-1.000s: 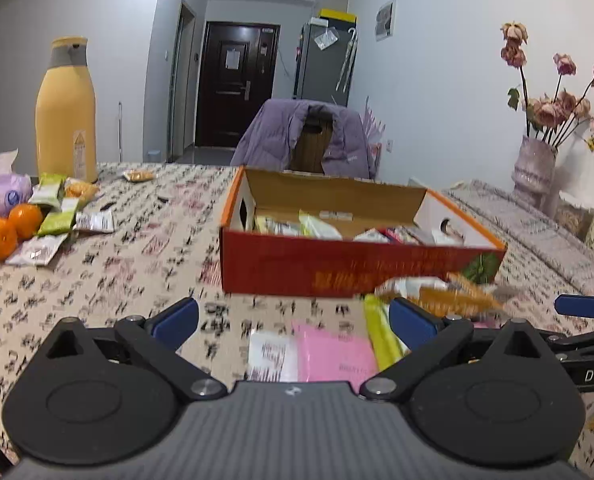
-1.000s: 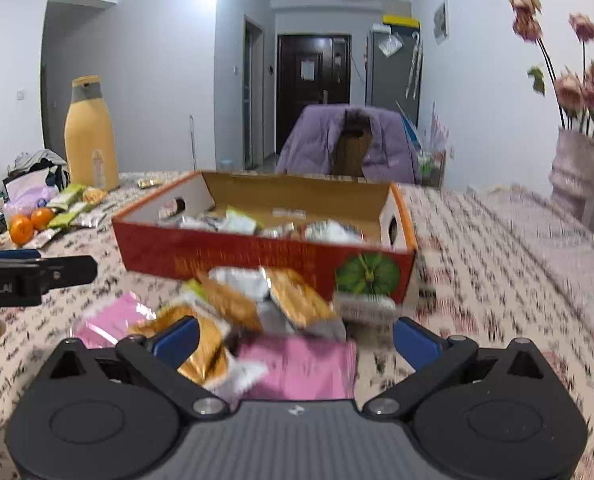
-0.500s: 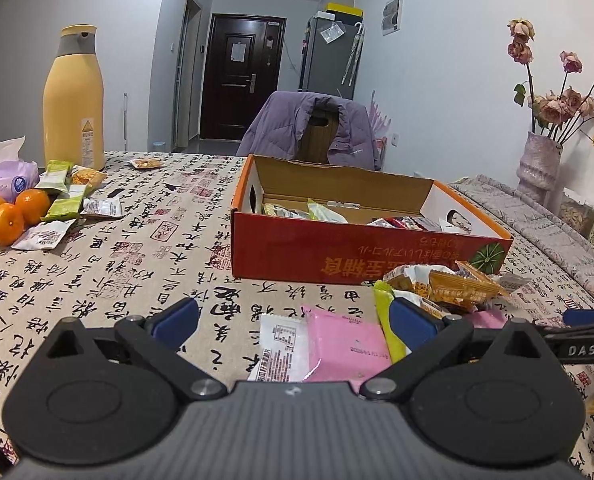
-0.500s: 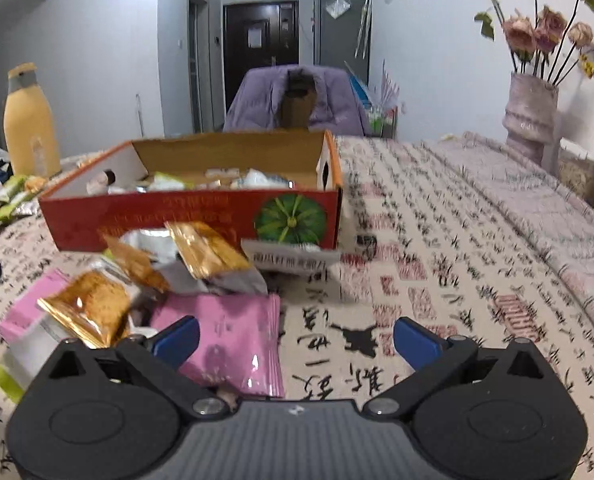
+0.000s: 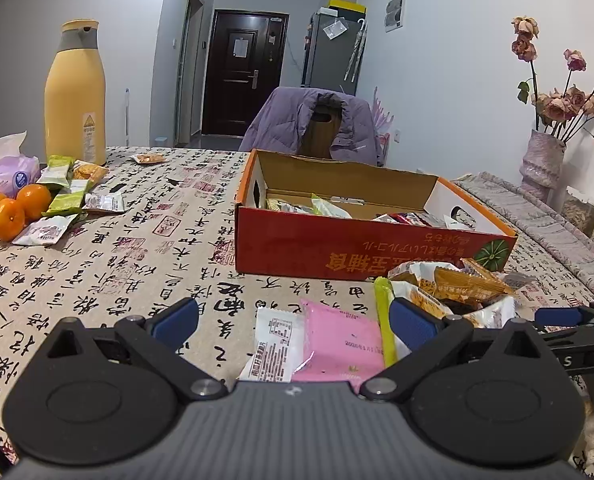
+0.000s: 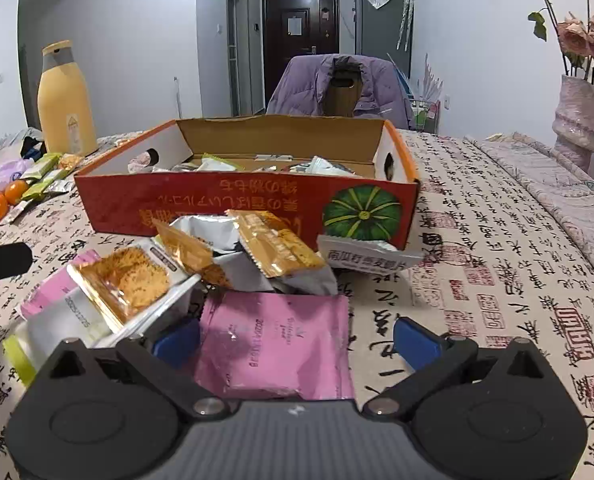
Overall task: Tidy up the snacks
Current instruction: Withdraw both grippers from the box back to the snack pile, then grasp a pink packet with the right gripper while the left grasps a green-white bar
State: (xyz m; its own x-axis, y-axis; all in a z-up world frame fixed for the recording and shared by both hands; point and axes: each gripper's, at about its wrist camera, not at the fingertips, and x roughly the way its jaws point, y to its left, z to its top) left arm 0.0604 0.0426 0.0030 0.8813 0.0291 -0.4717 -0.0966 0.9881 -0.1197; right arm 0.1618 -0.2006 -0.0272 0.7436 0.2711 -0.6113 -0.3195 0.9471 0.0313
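Observation:
A red cardboard box [image 5: 337, 248] [image 6: 217, 204] holding several snack packets sits on the patterned tablecloth. In front of it lies a loose pile of snacks: orange-gold packets [image 6: 277, 244], silver wrappers, a white packet [image 5: 275, 344] and pink packets [image 5: 343, 346] [image 6: 281, 344]. My left gripper [image 5: 293, 320] hovers open just short of the white and pink packets. My right gripper [image 6: 293, 338] is open with a pink packet lying between its blue pads, not pinched. The right gripper's blue tip [image 5: 557, 316] shows at the right edge of the left wrist view.
A tall yellow bottle [image 5: 75, 92] stands at the far left, with oranges [image 5: 15, 210], green and white packets [image 5: 63, 200] and a plastic bag beside it. A vase of dried roses [image 5: 543, 164] stands on the right. A chair with a purple jacket [image 5: 317, 128] is behind the box.
Both grippers pulled back and lowered toward the near pile. The right gripper swung left, back to face the box, with the pink packet now between its pads.

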